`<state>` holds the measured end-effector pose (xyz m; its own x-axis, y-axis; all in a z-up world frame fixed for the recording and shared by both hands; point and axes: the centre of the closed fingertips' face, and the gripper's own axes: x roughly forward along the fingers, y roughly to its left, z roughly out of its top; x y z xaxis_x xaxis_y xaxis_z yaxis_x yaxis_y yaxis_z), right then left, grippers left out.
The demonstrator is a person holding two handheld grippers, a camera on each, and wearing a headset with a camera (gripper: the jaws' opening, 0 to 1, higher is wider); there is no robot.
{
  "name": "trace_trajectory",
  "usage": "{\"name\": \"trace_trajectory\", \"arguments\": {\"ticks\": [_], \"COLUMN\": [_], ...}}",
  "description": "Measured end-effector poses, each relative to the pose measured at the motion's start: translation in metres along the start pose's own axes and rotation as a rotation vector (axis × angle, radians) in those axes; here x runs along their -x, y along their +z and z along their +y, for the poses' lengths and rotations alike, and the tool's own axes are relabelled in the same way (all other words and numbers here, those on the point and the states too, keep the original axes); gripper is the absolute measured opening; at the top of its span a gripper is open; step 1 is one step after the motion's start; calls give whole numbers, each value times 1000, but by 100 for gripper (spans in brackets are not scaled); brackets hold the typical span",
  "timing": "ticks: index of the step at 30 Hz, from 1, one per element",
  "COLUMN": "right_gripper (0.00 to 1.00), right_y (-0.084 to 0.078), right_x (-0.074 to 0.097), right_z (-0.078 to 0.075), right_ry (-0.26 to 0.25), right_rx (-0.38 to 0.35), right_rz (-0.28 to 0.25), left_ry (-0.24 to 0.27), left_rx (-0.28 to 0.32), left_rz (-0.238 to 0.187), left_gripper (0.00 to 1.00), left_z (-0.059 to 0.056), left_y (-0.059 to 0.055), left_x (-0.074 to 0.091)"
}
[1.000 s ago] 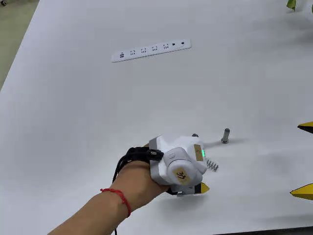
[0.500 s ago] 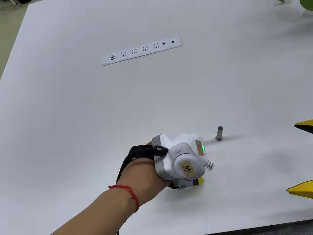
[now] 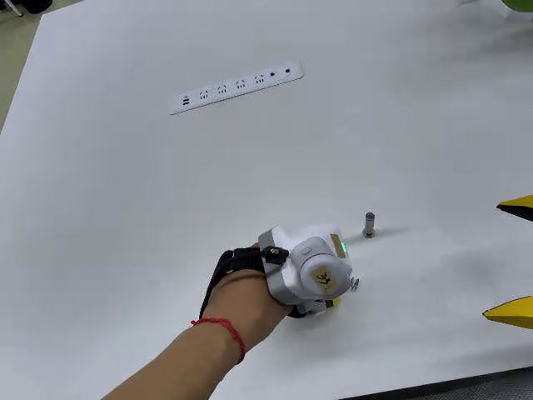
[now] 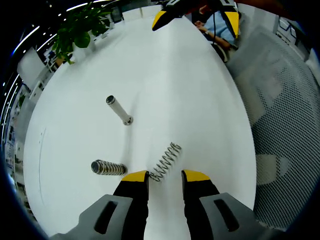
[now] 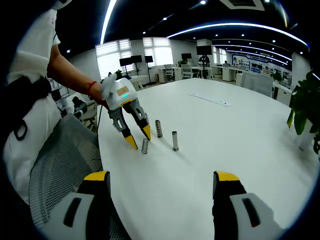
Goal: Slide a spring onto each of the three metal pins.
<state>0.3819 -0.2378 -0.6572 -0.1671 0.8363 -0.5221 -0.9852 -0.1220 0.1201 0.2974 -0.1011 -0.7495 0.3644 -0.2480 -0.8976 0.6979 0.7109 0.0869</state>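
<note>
In the left gripper view a loose spring [image 4: 165,161] lies on the white table [image 4: 190,90]. Its near end sits between the yellow tips of my open left gripper [image 4: 165,176]. To the left lies a pin wearing a spring [image 4: 107,167], and a bare metal pin [image 4: 119,110] is farther off. In the head view the left gripper [image 3: 337,300] covers most of the loose spring [image 3: 354,285], with the bare pin [image 3: 369,225] beyond. My right gripper [image 5: 161,176] stands wide open with nothing in it, well back from the left gripper [image 5: 139,137], loose spring [image 5: 145,145], sprung pin [image 5: 158,128] and bare pin [image 5: 175,140].
A white power strip [image 3: 236,87] lies far up the table. The table's near edge [image 3: 433,385] runs just below the grippers. The right gripper's yellow tips [image 3: 512,258] sit at the right border. A potted plant [image 5: 300,107] and a mesh chair [image 5: 60,160] stand beside the table.
My left gripper has moved right, over the loose spring, which is now mostly hidden beneath it in the head view. The right gripper has stayed open and about where it was.
</note>
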Motion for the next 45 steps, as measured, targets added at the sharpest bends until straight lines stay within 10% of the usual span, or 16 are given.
{"name": "trace_trajectory", "arguments": {"ticks": [45], "right_gripper": [83], "right_y": [0], "right_x": [-1], "right_z": [2], "right_ry": [-11], "right_rx": [-2], "right_rz": [-7], "left_ry": [-39], "left_rx": [145], "left_rz": [-32], "left_gripper": [12], "left_z": [-21], "left_y": [-8], "left_x": [6]}}
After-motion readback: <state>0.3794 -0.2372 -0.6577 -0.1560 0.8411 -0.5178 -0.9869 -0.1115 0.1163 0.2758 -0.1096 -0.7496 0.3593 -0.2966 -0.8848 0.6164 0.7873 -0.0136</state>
